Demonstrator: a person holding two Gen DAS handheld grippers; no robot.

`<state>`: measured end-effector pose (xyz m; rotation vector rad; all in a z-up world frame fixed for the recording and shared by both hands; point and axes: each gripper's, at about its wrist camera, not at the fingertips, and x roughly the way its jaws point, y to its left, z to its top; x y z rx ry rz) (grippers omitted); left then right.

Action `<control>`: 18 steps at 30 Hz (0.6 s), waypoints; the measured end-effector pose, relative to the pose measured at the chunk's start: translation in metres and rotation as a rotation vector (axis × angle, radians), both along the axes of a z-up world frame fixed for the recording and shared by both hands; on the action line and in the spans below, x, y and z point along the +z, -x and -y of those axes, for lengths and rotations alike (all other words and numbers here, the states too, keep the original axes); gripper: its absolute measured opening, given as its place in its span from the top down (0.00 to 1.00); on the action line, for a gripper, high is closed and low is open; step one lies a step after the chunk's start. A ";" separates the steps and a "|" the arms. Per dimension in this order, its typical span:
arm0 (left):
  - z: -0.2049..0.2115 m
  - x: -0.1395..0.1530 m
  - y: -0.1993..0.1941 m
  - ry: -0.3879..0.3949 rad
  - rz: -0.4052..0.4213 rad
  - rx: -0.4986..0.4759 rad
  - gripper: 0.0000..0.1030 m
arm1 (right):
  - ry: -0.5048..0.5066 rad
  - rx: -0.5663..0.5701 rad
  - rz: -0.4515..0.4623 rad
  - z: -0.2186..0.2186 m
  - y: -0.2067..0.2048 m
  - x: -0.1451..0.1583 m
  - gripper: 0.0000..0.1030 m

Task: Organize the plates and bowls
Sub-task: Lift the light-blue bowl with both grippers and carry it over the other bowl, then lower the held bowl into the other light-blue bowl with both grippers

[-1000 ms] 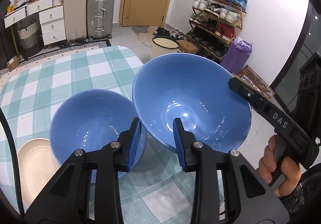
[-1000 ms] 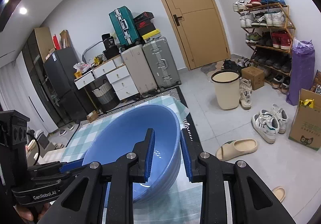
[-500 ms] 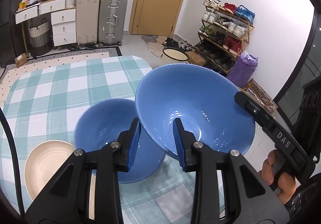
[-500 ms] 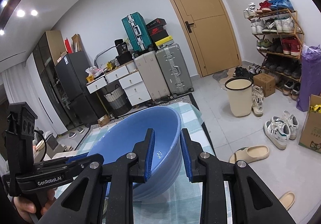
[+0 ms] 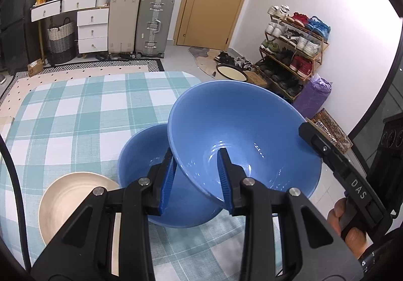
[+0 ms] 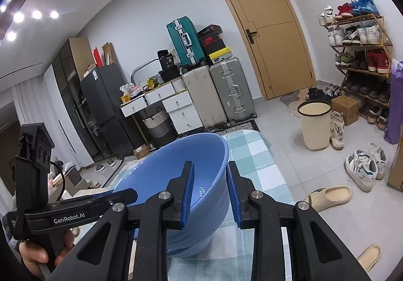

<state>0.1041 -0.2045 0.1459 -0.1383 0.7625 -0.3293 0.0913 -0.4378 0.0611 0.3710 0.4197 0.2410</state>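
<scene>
Tan door (image 6: 272, 37), suitcases (image 6: 216, 94), shoe rack (image 6: 362, 59), grey tiled floor (image 6: 289, 152)

Large bowl (image 5: 241, 135) held tilted above table (image 5: 75, 110), rim gripped between pads of left gripper (image 5: 196, 175) at near side and right gripper (image 6: 209, 190) at opposite side. Second bowl (image 5: 141, 155) set on table beneath and left of it. Plate (image 5: 65, 195) placed left of second bowl, touching. Suitcases (image 5: 141, 22) stood behind table.

Tilted blue bowl (image 5: 241, 135) (over another (image 5: 141, 155))
</scene>
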 end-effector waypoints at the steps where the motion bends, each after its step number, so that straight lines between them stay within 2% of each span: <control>1: -0.003 0.000 0.001 0.000 0.000 0.005 0.72 | -0.003 0.004 -0.001 -0.002 -0.001 -0.001 0.74; 18: -0.038 -0.022 -0.014 -0.006 -0.021 0.082 0.72 | -0.002 0.077 -0.018 -0.040 -0.020 -0.026 0.73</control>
